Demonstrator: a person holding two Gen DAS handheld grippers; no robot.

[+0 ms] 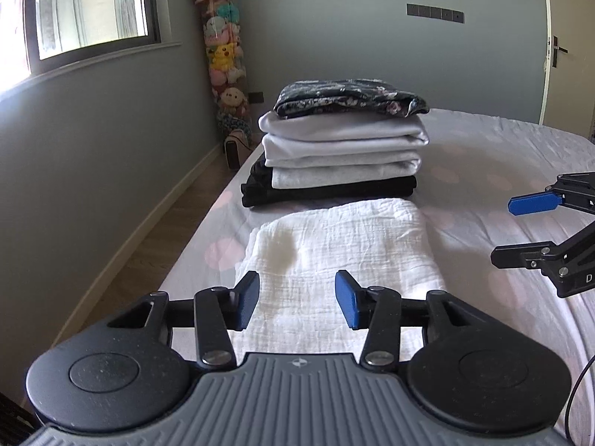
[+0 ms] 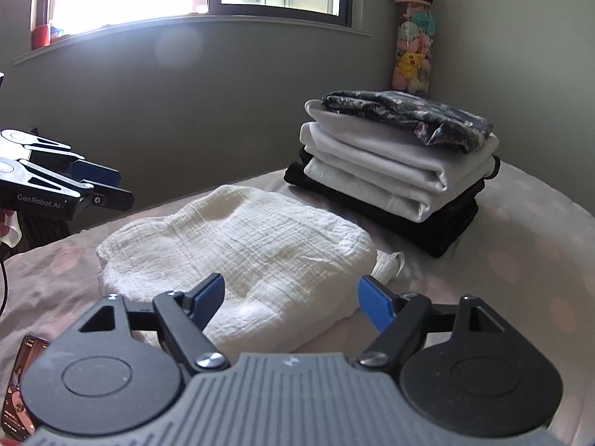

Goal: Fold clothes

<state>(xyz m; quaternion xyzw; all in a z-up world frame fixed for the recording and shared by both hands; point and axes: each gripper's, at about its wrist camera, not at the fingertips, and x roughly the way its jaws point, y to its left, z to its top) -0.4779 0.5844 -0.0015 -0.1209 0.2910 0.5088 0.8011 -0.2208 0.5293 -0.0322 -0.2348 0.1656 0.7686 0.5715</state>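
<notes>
A folded white crinkled garment (image 1: 346, 252) (image 2: 245, 252) lies flat on the bed. Behind it stands a stack of folded clothes (image 1: 338, 145) (image 2: 398, 171): black at the bottom, white and grey in the middle, a dark floral piece on top. My left gripper (image 1: 297, 303) hovers open over the near end of the white garment, nothing between its blue pads. My right gripper (image 2: 292, 299) is open too, just above the garment's near edge. In the left wrist view the right gripper (image 1: 509, 228) shows at the right, open. The left gripper (image 2: 122, 189) appears at the left of the right wrist view.
The bed (image 1: 483, 171) has a pale sheet with pink dots. A grey wall and window (image 1: 89, 7) run along its left side. A tall column of plush toys (image 1: 225, 59) stands in the corner. A phone (image 2: 20, 383) lies at the bed's near left. A door (image 1: 569, 44) is at the right.
</notes>
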